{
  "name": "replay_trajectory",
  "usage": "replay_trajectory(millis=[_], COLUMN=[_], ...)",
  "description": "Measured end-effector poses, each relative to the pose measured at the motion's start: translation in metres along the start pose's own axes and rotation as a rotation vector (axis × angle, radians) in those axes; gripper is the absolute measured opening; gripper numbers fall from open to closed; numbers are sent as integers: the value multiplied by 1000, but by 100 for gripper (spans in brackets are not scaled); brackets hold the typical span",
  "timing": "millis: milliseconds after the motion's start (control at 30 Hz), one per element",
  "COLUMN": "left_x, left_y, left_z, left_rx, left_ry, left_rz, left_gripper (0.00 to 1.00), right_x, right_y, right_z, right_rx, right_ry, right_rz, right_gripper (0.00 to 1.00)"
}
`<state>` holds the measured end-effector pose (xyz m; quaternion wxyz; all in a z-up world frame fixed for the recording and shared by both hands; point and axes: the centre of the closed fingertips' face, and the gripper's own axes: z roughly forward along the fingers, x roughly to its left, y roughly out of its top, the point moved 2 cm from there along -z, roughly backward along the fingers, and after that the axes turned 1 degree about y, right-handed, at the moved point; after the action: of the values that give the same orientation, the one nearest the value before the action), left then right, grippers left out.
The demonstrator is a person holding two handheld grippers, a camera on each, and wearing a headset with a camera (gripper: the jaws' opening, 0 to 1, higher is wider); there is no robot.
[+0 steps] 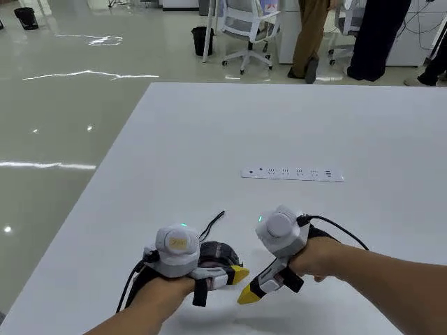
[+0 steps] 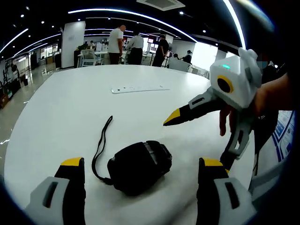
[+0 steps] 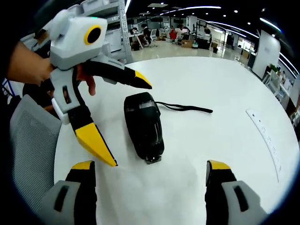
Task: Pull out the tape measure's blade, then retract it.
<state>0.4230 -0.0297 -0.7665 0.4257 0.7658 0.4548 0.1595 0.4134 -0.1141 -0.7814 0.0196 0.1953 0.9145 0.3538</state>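
Tape measure (image 2: 139,167): black case, lying on white table (image 1: 209,139), blade hook (image 3: 152,161) at case mouth. Left of tape measure, left gripper (image 2: 142,162); straddles case with jaws released and spread wide, touching neither side. From tape measure, thin black strap (image 2: 101,145), trailing loose. Right of tape measure, right gripper (image 3: 150,164); points toward it, jaws likewise released, wide apart, gripping nothing. Beyond tape measure, well apart, white power strip (image 1: 292,174).

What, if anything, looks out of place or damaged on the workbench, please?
Nothing stands out. The black tape measure lies intact on the white table in front of the open left gripper and right gripper, blade in, strap trailing loose. The power strip lies flat beyond.
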Motion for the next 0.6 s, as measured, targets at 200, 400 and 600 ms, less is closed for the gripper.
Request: replay_trajectory(millis=[200,400,600], left_x=[7,12,23], left_y=[3,4,-1], left_z=[-15,-32,-54], left_rx=[-29,-58,-96], left_ry=[-25,-66,-87], left_rz=[27,52,56], left_gripper=[99,99,99], right_x=[-6,-12,-6], right_y=[-14,-25,-52], right_z=[-25,-49,-66], right_rx=[-35,-91,-101], right_ry=[-73,-134,-177], right_rz=[17,55,88], right_gripper=[100,100,100])
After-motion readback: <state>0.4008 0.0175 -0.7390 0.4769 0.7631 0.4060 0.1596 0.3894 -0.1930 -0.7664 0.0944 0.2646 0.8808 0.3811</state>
